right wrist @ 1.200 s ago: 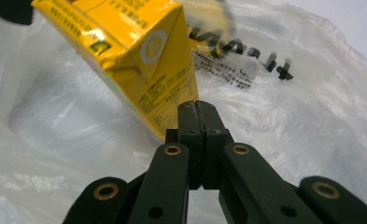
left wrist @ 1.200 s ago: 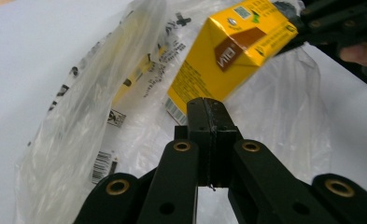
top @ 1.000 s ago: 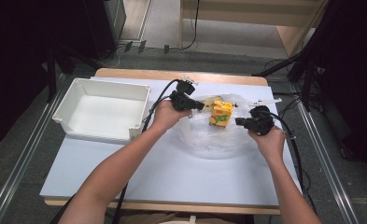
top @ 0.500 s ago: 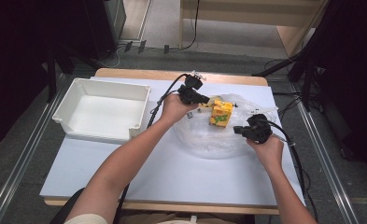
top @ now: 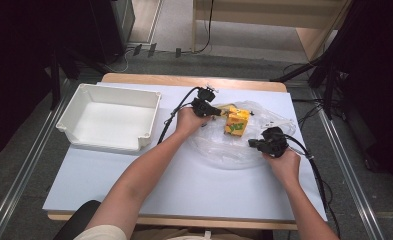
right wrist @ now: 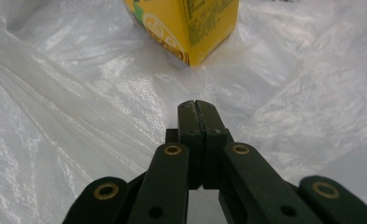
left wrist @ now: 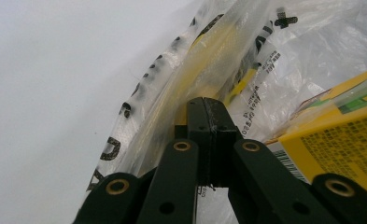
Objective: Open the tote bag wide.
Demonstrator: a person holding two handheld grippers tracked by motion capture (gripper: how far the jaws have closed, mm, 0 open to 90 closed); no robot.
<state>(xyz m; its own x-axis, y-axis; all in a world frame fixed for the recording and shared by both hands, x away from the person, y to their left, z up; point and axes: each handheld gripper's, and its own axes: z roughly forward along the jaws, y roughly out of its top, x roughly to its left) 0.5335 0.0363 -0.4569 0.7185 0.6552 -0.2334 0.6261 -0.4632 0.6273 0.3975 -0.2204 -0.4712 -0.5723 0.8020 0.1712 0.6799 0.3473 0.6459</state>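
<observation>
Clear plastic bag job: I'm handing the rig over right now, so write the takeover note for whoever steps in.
Left gripper: shut, tips at the printed edge of the clear plastic bag; whether film is pinched between them is unclear.
Right gripper: shut, over the bag's near side, apparently holding nothing.
Yellow juice carton: lying on the spread bag on the light table; whether any film covers it is unclear.
White rectangular plastic bin: empty, left of the bag.
Done: no grasp visible on the carton.
Left: probably open the bag and deal with the carton.
</observation>
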